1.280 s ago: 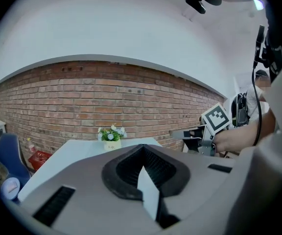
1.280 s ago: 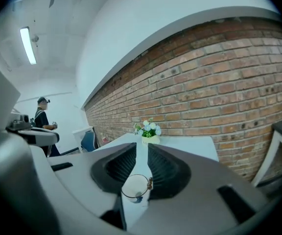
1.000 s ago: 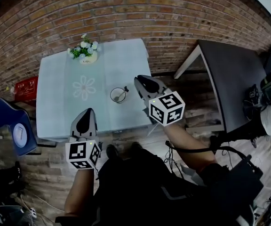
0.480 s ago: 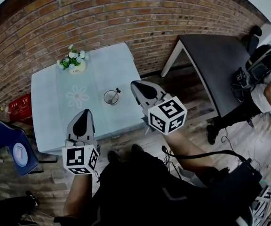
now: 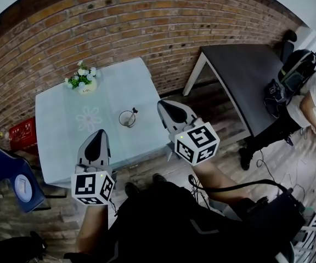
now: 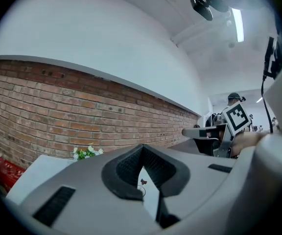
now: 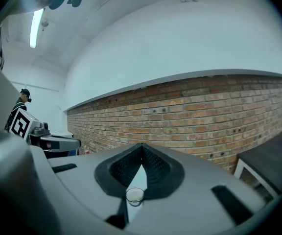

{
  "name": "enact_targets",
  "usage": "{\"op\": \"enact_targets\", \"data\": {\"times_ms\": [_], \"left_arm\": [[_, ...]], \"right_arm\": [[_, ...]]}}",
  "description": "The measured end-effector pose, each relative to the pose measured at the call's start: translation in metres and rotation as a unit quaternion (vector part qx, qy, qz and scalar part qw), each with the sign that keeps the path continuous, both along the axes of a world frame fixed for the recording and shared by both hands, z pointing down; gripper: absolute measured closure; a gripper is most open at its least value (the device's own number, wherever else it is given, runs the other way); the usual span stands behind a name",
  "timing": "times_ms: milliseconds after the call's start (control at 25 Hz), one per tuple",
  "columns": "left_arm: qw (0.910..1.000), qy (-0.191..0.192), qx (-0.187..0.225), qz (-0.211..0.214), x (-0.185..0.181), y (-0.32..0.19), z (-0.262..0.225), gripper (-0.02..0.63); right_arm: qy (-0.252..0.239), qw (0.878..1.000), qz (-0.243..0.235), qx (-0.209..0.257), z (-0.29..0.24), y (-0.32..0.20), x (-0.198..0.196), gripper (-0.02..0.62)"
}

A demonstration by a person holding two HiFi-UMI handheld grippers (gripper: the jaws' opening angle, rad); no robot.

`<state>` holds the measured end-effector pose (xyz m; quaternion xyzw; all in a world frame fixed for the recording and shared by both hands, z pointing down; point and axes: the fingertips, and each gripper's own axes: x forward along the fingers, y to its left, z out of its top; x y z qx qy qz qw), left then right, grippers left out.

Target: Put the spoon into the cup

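We see the spoon (image 5: 132, 113) standing in the glass cup (image 5: 127, 118) at the middle of the pale worktop (image 5: 59, 119), so the task looks finished. Our left claw (image 5: 96, 138) and right claw (image 5: 168, 107), both clenched and empty, hover at its near edge.

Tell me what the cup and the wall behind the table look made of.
Cup: probably clear, glossy glass; the pale table shows through it. Wall: matte red-brown brick, with pale mortar lines between the courses.
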<state>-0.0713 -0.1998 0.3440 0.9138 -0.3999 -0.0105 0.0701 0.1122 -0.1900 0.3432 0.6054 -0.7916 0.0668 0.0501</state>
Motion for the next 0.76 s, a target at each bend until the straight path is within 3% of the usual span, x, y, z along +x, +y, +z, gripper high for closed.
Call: {"op": "enact_targets", "data": {"times_ms": [200,520,760], "left_arm": [[0.999,-0.029,0.033,-0.001,0.002,0.002,-0.008,0.597],[0.9995,-0.024,0.005,-0.019,-0.002,-0.006,0.0,0.597],[0.9998,-0.014,0.01,-0.013,0.0,-0.008,-0.006,0.597]], "right_arm": [[-0.001,1.0,-0.002,0.001,0.0,0.0,0.0,0.577],[0.003,1.0,0.004,0.006,-0.002,-0.004,0.005,0.577],[0.005,1.0,0.005,0.004,0.001,-0.006,0.008,0.577]]}}
